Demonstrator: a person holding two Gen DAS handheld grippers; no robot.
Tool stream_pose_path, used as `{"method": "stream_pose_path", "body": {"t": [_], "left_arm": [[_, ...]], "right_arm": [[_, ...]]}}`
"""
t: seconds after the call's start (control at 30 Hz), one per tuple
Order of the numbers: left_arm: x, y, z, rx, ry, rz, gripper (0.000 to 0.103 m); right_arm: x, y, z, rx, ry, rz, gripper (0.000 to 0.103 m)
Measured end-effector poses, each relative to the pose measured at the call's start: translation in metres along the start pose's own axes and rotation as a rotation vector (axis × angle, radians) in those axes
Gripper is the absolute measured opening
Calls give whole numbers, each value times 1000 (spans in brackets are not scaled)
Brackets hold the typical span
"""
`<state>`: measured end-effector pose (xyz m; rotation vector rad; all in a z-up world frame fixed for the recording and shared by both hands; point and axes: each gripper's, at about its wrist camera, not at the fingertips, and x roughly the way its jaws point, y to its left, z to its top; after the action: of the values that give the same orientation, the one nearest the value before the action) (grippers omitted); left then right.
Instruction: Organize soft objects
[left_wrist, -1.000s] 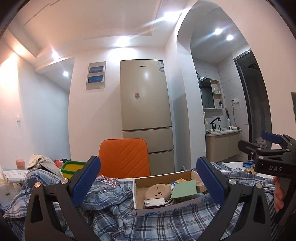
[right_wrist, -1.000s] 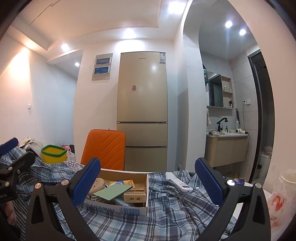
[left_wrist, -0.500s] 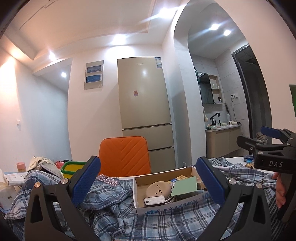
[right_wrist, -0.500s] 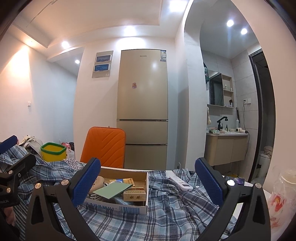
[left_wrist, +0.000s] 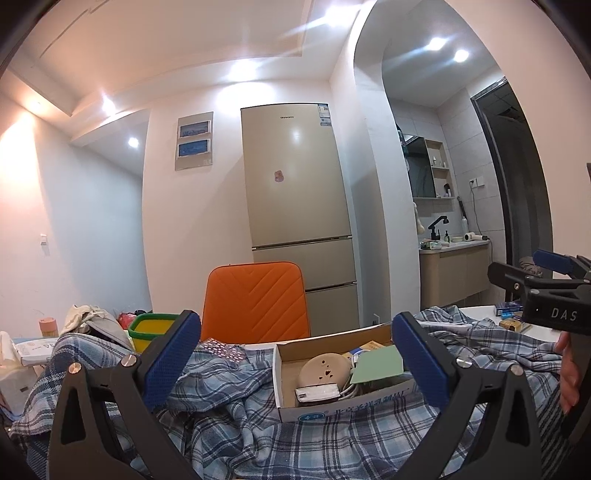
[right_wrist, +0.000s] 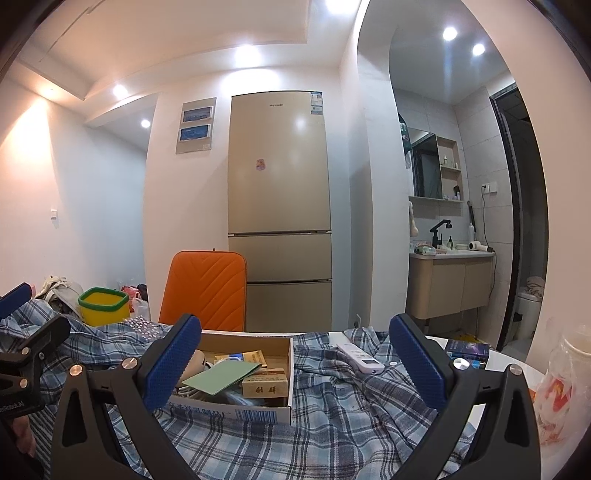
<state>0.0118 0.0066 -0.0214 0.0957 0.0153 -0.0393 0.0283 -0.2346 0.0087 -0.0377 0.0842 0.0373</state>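
Blue-checked plaid cloth (right_wrist: 332, 413) is spread rumpled under and around the cardboard box (right_wrist: 236, 373), with a white remote (right_wrist: 360, 356) resting on it right of the box. Left gripper (left_wrist: 295, 363) and right gripper (right_wrist: 291, 363) are both held spread wide, empty, above the cloth. Approach step is judged in hand; next, descent onto a cloth edge clear of the box is called for.
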Motion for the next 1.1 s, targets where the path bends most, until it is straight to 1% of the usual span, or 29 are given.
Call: {"method": "stream_pose_path", "body": {"t": [0.2,0.6,0.9,1.1], "left_arm": [[3,-1,-1,7,17,-14,103],[5,-2,-2,9,21,-11,103],[7,-6,-3,31,28,0,103],[7,-4,-4,21,34,-5,103]], "right_arm": [[1,-1,0,1,1,-2,103],[0,-1,-1,0,1,-2,103],[0,-2,0,3,3,-4,103],[-1,-3,-1,4,3,-6,103]]}}
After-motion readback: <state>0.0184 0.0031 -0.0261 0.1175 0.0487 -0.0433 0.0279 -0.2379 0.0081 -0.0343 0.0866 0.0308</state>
